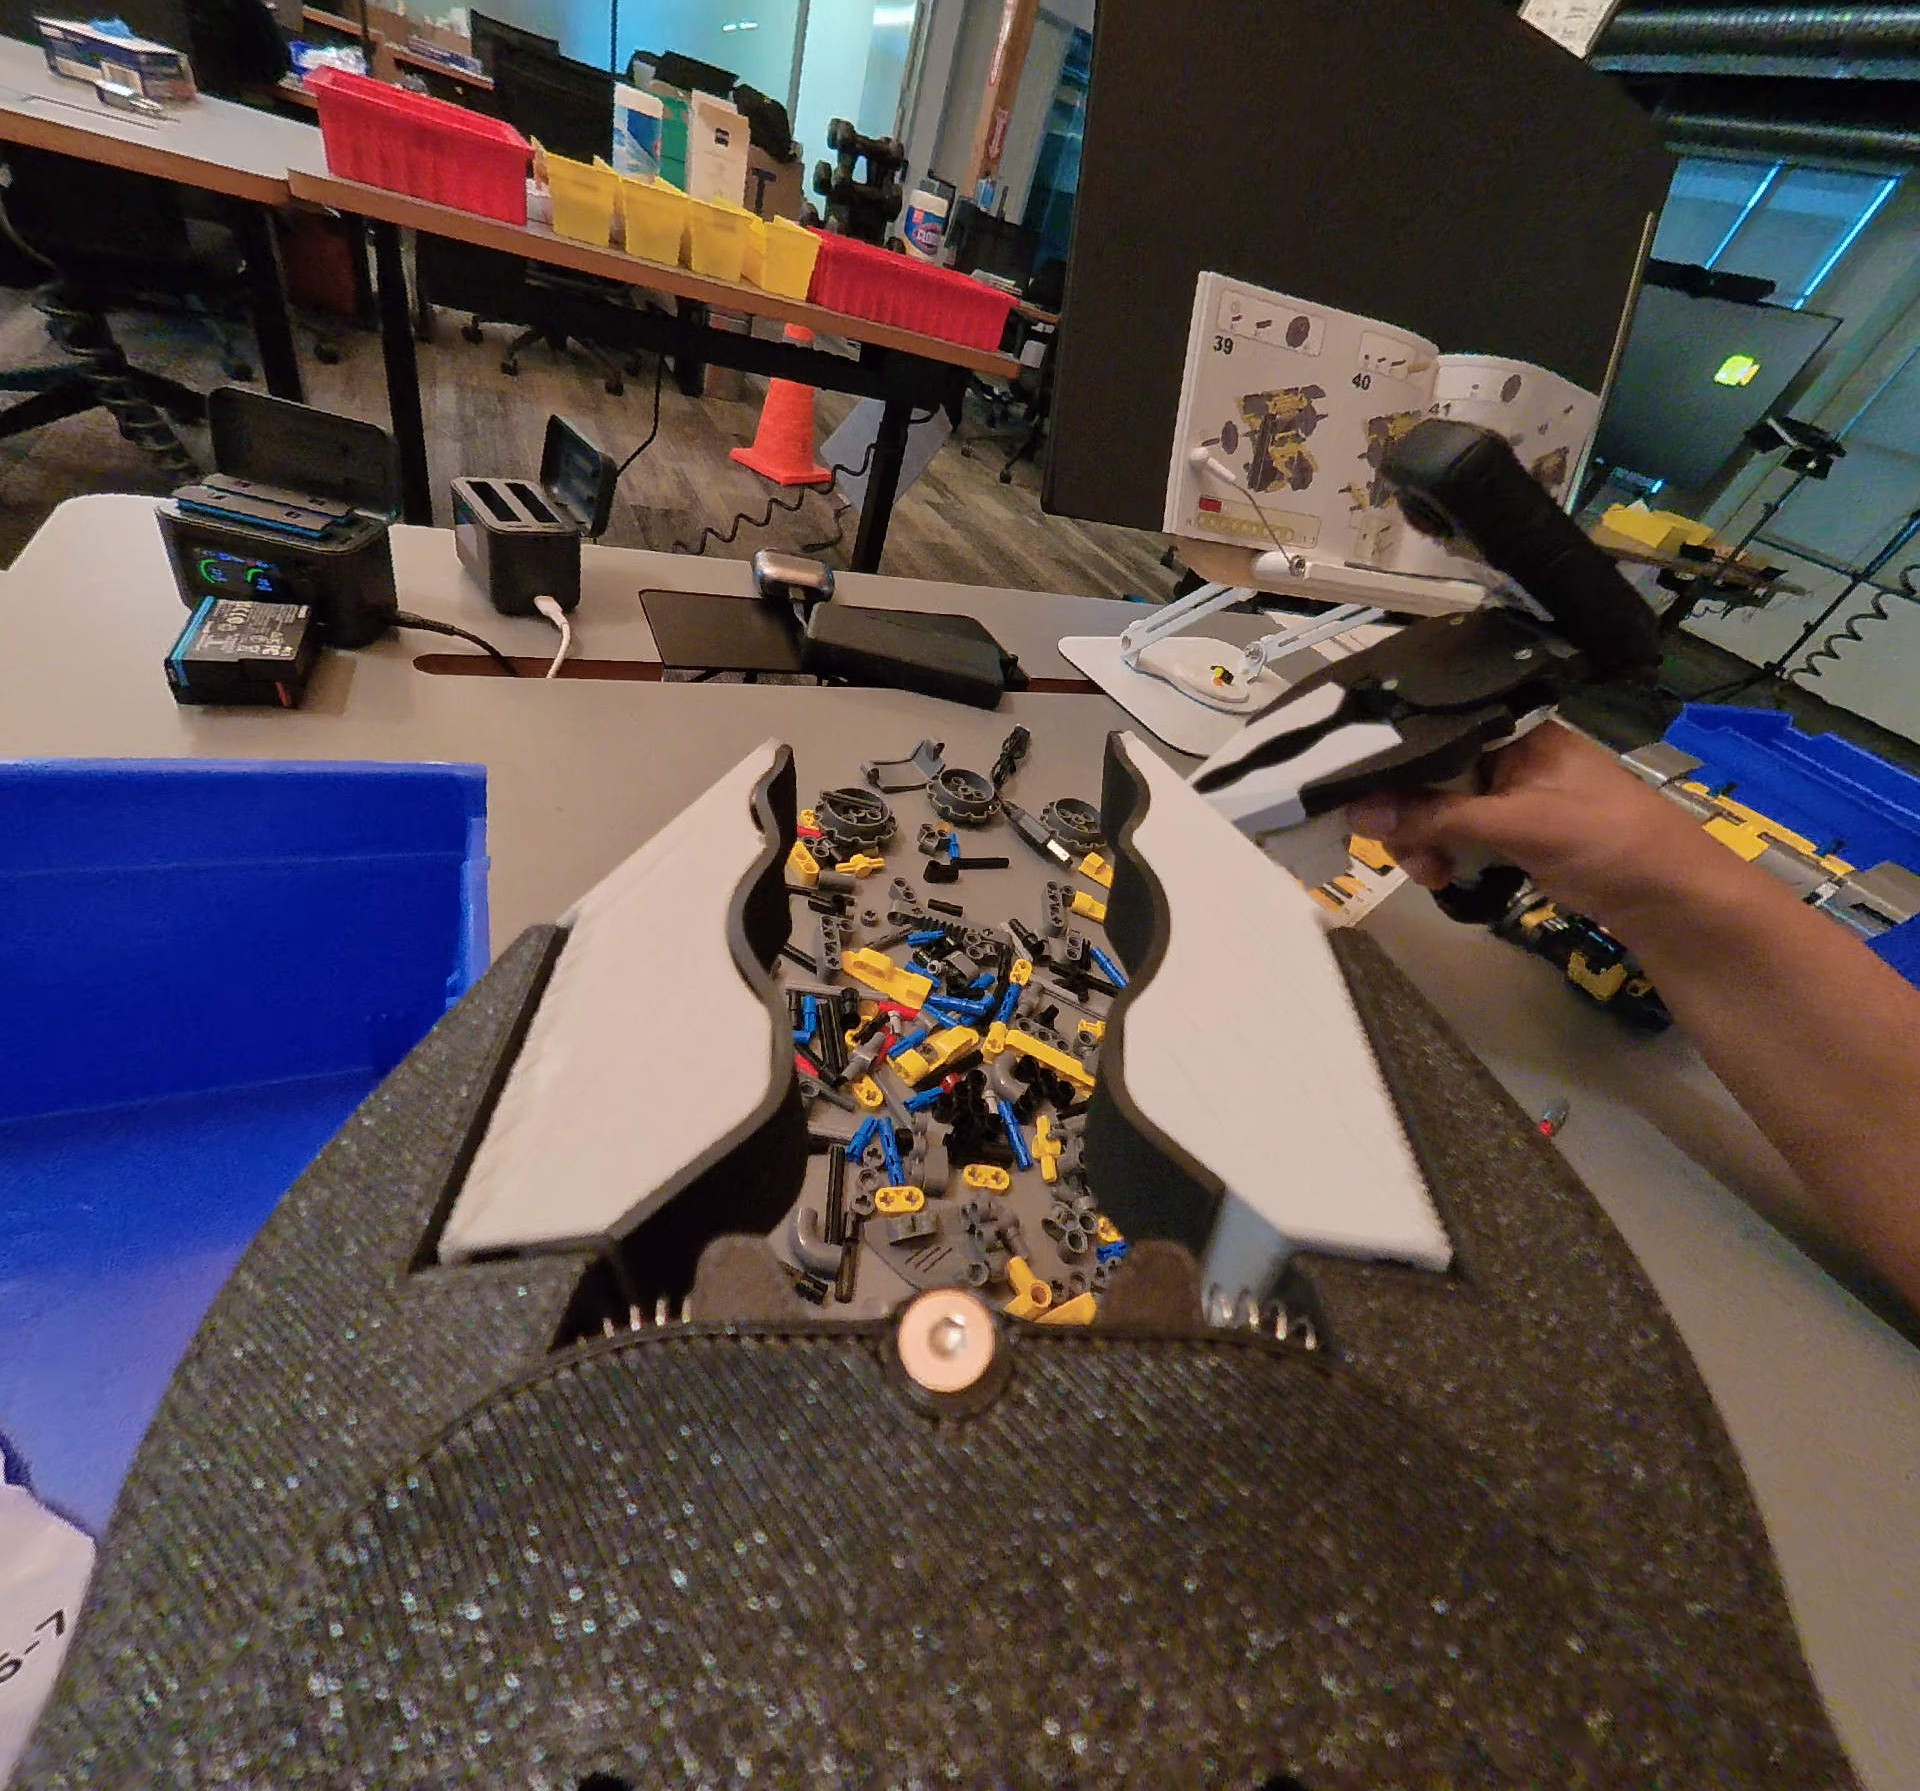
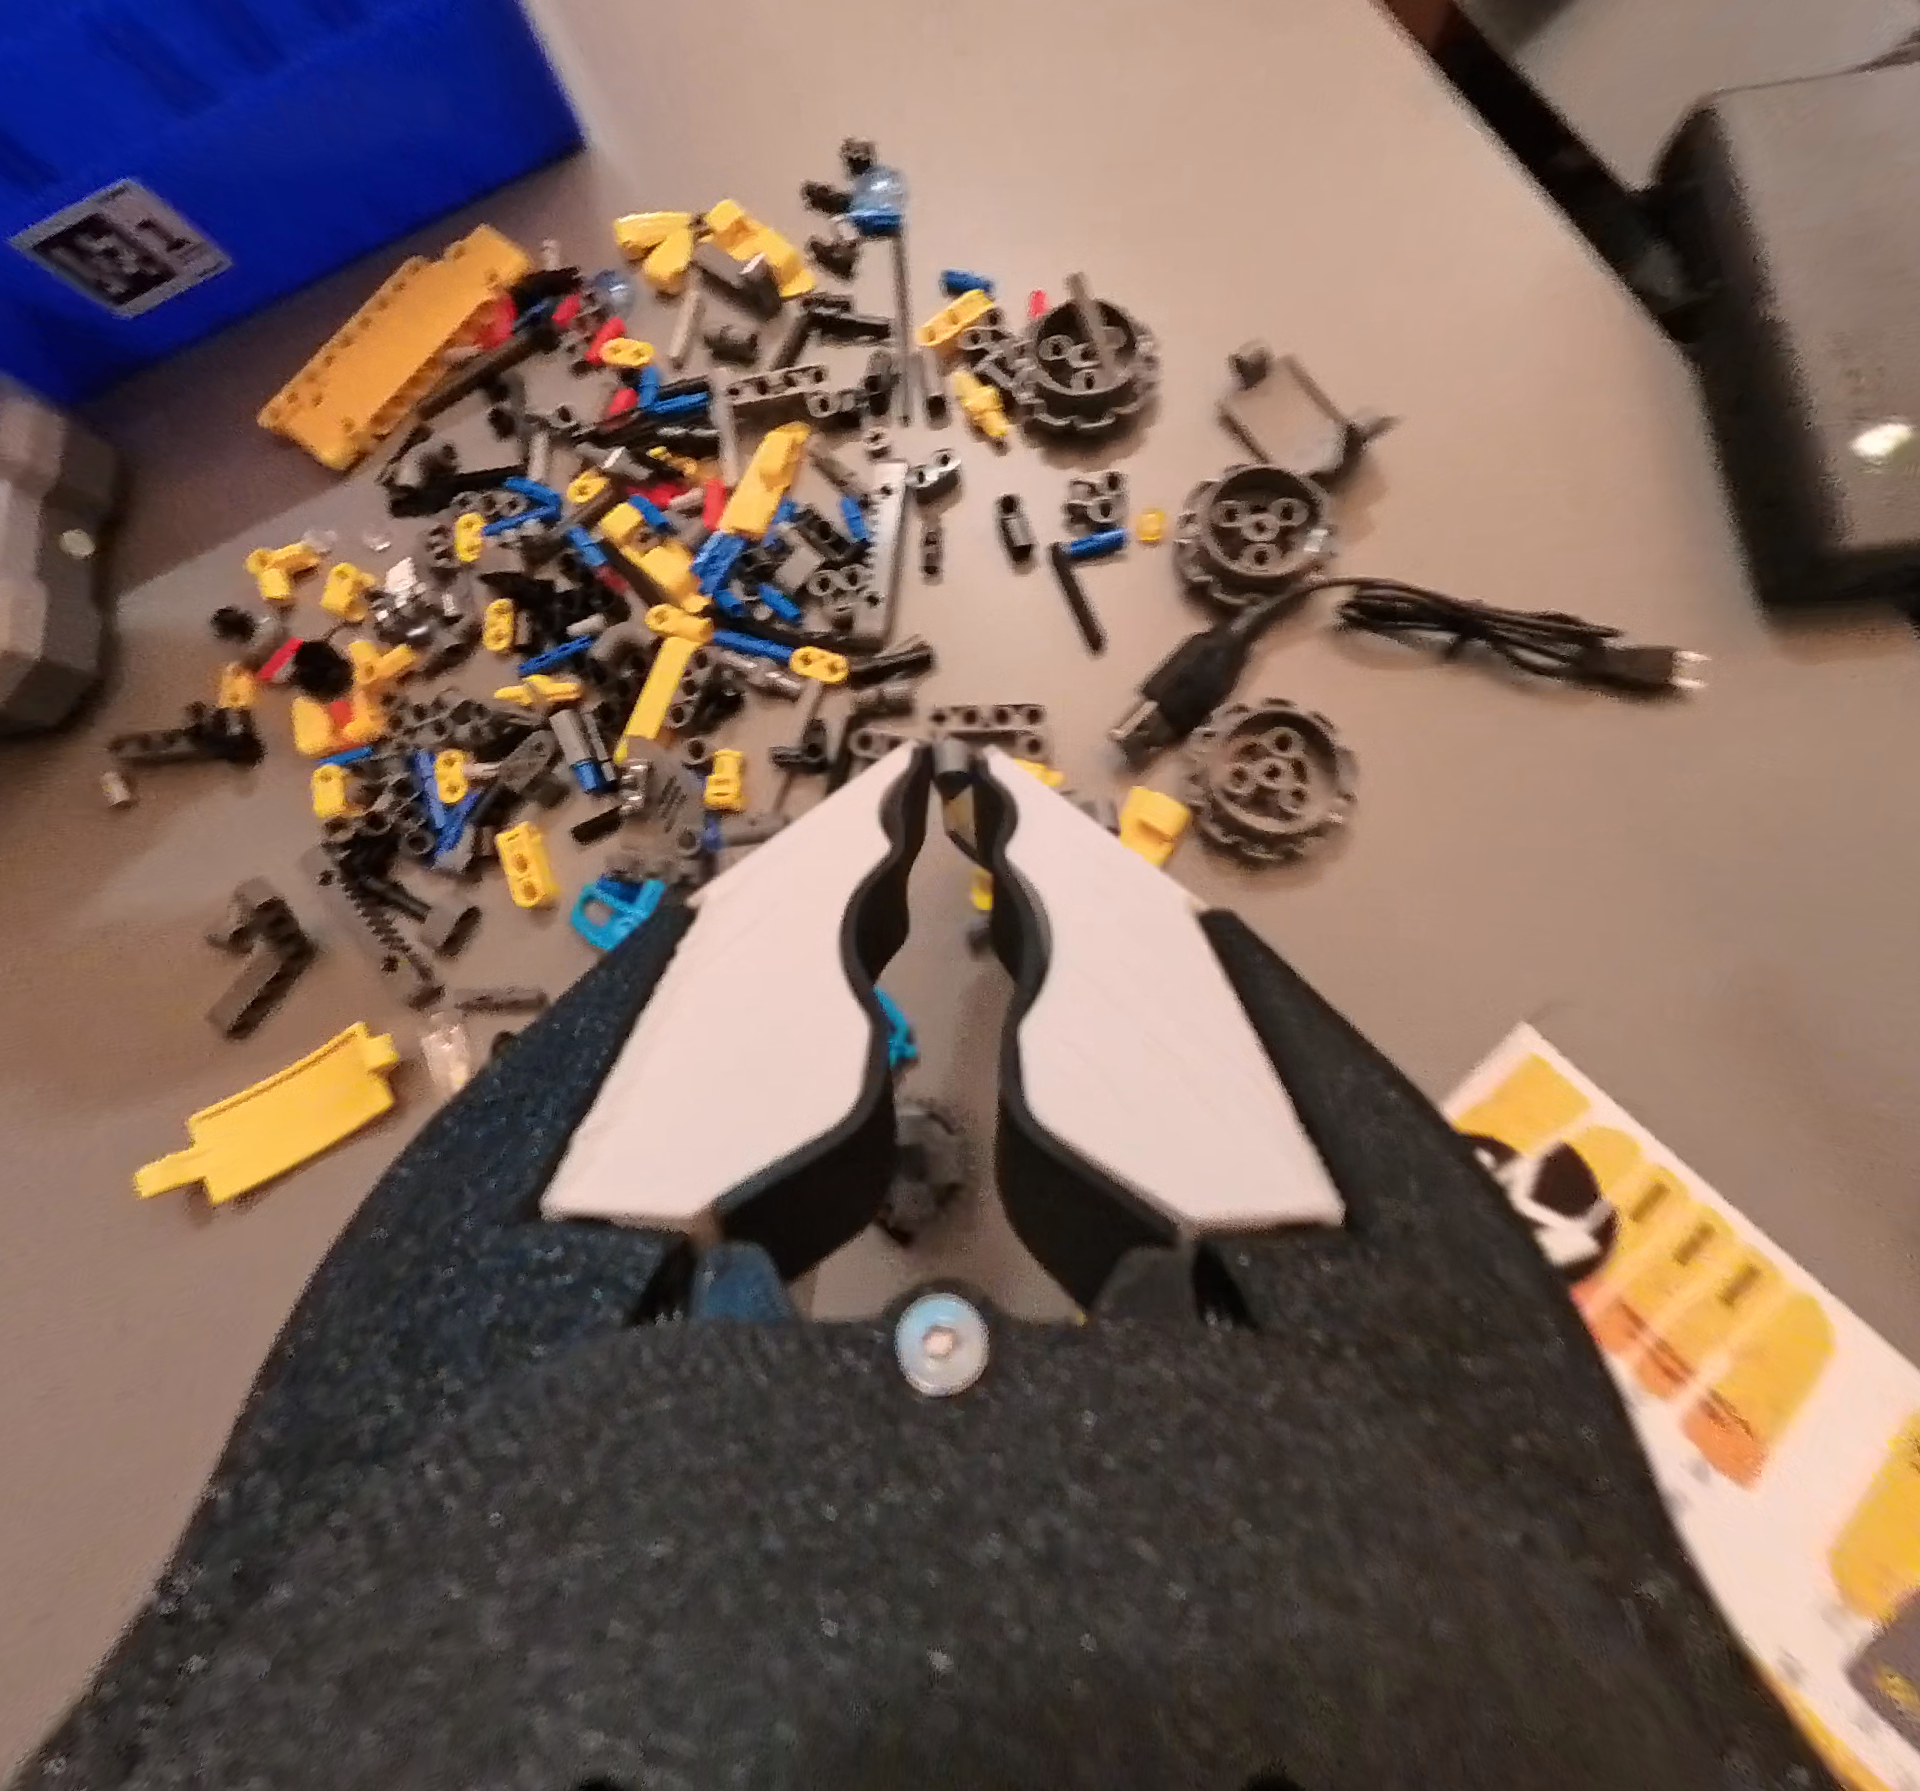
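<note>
A pile of small yellow, blue, black and grey building pieces point(image 1: 935, 1014) lies on the grey table point(image 1: 582, 733). My left gripper point(image 1: 948, 754) is open and empty, its fingers spread wide above the pile. My right gripper point(image 2: 951, 762) hovers over the pile's near edge point(image 2: 665, 557), shut on a small grey piece point(image 2: 951, 767) at its tips; the view is blurred. In the left wrist view the right gripper point(image 1: 1236, 775) is held by a hand to the right of the pile, above the table.
A blue bin point(image 1: 208, 910) stands left of the pile, another point(image 1: 1787, 785) at the right. An open instruction booklet point(image 1: 1299, 422) sits on a stand behind. Grey wheels point(image 2: 1252, 526), a black cable point(image 2: 1455, 640), a flat booklet point(image 2: 1714, 1378) and battery chargers point(image 1: 281, 536) lie around. Some 20 cm of space lies between my two pairs of fingers.
</note>
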A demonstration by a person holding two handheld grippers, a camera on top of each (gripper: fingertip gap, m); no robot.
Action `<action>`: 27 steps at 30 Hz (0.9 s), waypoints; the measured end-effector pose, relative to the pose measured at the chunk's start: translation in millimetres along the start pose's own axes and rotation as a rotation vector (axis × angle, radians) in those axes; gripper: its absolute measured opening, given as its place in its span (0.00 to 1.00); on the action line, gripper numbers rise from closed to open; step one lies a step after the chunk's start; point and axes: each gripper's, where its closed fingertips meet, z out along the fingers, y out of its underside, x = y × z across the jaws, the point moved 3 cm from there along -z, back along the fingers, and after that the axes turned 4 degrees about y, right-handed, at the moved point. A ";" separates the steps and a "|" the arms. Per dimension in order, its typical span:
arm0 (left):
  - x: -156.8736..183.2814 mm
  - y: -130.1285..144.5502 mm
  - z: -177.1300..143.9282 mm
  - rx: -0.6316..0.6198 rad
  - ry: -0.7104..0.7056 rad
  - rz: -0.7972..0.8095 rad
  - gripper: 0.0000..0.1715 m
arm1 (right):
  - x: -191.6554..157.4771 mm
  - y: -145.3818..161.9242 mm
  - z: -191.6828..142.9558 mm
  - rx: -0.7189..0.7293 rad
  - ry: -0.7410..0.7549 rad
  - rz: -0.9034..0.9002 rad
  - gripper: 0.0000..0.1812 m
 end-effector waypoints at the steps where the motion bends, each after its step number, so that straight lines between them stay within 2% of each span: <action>1: -0.1 0.2 0.1 -0.001 0.000 0.000 0.34 | -7.0 0.9 3.4 -0.011 -0.031 -0.020 0.04; 9: -1.8 -1.0 -1.9 0.008 -0.001 -0.003 0.33 | -31.7 18.8 22.7 -0.152 -0.080 -0.119 0.04; 17: 0.2 -1.9 -1.8 0.012 0.009 0.005 0.34 | -31.0 9.7 14.0 -0.109 -0.075 -0.102 0.07; 20: 17.6 -18.0 -9.4 0.101 0.042 0.131 0.32 | -30.3 2.8 9.8 -0.068 -0.060 -0.105 0.08; 23: 31.1 -36.3 -22.2 0.221 -0.011 0.275 0.27 | -30.0 -2.1 7.2 -0.041 -0.047 -0.108 0.09; 27: 34.2 -49.3 -35.1 0.326 -0.067 0.326 0.23 | -27.0 -7.3 1.8 -0.010 -0.025 -0.108 0.11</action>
